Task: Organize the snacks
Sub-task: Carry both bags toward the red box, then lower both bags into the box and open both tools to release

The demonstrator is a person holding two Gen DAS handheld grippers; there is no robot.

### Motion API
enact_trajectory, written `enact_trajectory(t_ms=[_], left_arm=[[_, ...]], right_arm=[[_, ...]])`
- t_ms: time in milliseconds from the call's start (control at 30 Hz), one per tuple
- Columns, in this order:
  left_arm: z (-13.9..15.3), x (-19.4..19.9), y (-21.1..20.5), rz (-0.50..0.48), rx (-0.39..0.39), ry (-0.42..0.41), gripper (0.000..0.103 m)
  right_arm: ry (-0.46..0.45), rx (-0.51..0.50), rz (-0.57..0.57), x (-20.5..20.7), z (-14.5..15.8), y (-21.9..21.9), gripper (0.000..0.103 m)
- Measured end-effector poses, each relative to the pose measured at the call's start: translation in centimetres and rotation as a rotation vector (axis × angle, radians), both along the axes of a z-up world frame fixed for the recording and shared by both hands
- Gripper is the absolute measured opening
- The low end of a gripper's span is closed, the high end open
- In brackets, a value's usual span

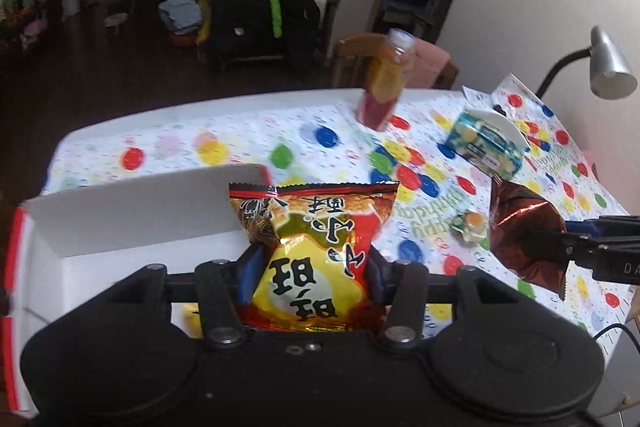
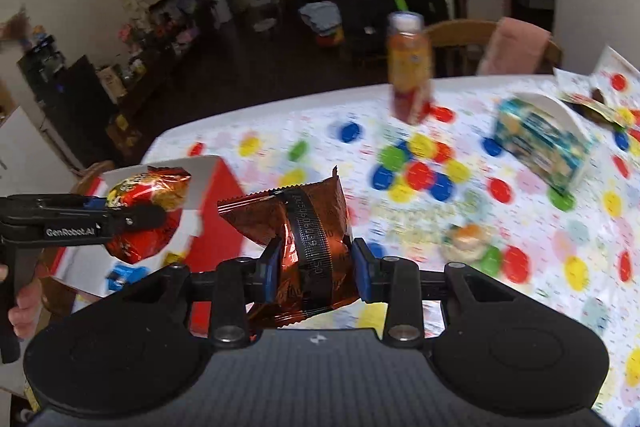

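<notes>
Red-and-yellow snack bag (image 1: 316,259) sat clamped in the left gripper (image 1: 314,275) above the white box (image 1: 120,219); the right gripper (image 2: 316,267) pinched a copper packet (image 2: 308,227), its front hidden, the table blurred.

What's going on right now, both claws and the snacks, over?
Left gripper shut on yellow-red snack bag, over white box. Right gripper shut on copper foil bag. Nothing blocking the box.

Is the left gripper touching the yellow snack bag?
Touching. In the left wrist view, the left gripper presses the yellow snack bag from both sides with its blue pads.
</notes>
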State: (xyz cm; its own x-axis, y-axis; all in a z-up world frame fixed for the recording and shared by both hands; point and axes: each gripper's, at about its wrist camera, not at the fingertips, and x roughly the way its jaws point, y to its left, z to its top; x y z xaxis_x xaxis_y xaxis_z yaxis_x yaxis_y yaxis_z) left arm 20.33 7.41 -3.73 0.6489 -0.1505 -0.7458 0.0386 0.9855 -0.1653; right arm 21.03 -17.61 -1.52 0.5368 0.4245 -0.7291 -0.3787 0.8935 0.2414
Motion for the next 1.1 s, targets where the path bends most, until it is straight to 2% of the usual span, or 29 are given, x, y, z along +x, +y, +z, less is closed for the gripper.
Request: enact_trajectory(t_ms=[333,567,767,1100], left_arm=[[2.0,-2.8,5.7,0.091,0.013,-0.039,0.049],[1.8,-3.8,9.2,0.146,0.019,-0.041,0.049],[0.4,-3.8,11.8,0.204,0.043,-0.012,0.049],[-3.9,-2.8,15.4,0.259,0.076,0.077,0.049]], right_arm=[[-0.038,0.002,0.147,-0.5,1.3,8.9,0.036],[-0.034,-0.012,0.197,-0.3,0.7,13.7,0.036],[-0.015,-0.055,0.224,0.6,-1.1,17.5,0.036],[0.024,-0.128,0.242,2.8,-5.5,22.1,0.036]])
